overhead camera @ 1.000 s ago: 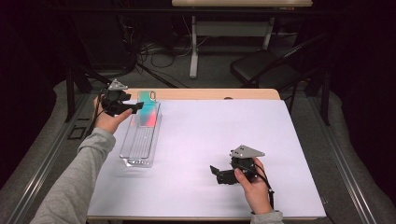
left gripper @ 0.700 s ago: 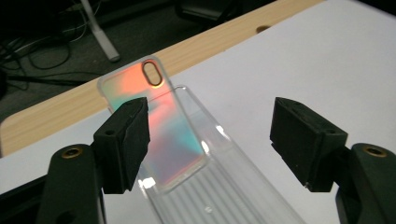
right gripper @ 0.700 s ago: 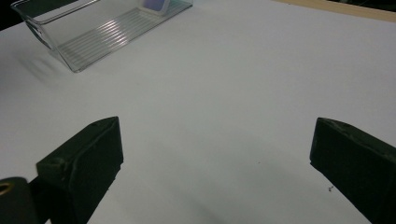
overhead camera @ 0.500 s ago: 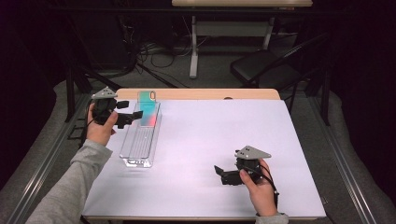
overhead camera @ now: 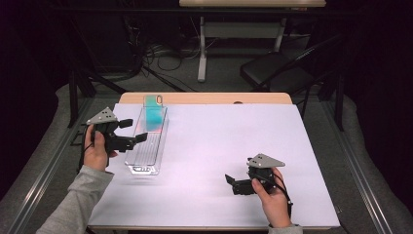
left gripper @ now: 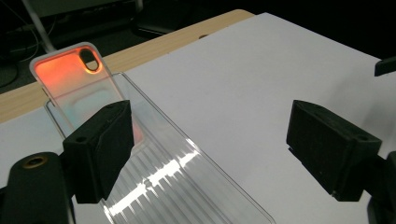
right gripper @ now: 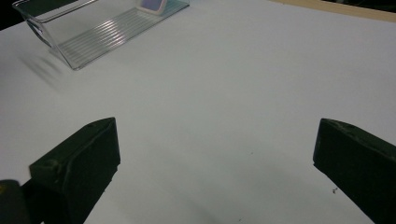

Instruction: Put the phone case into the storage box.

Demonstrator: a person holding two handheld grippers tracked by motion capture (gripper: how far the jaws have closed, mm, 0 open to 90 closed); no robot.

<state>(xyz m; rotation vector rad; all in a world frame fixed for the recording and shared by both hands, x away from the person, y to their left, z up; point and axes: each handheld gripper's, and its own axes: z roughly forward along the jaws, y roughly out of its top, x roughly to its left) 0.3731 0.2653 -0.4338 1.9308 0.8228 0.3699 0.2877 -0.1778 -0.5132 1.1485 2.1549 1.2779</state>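
Change since the earlier picture: my left gripper [overhead camera: 127, 131] has drawn back left off the phone case [overhead camera: 155, 117], jaws just opening, nothing between them.

Item, left: clear tray [overhead camera: 139, 163] on the white table [overhead camera: 219, 146], the case leaning upright at its far end, free of both grippers.

Item, right: my right gripper [overhead camera: 233, 184], near edge, jaws apart, empty.

Risk, as I judge it: the case stands loosely; any knock to the tray wall could topple it.
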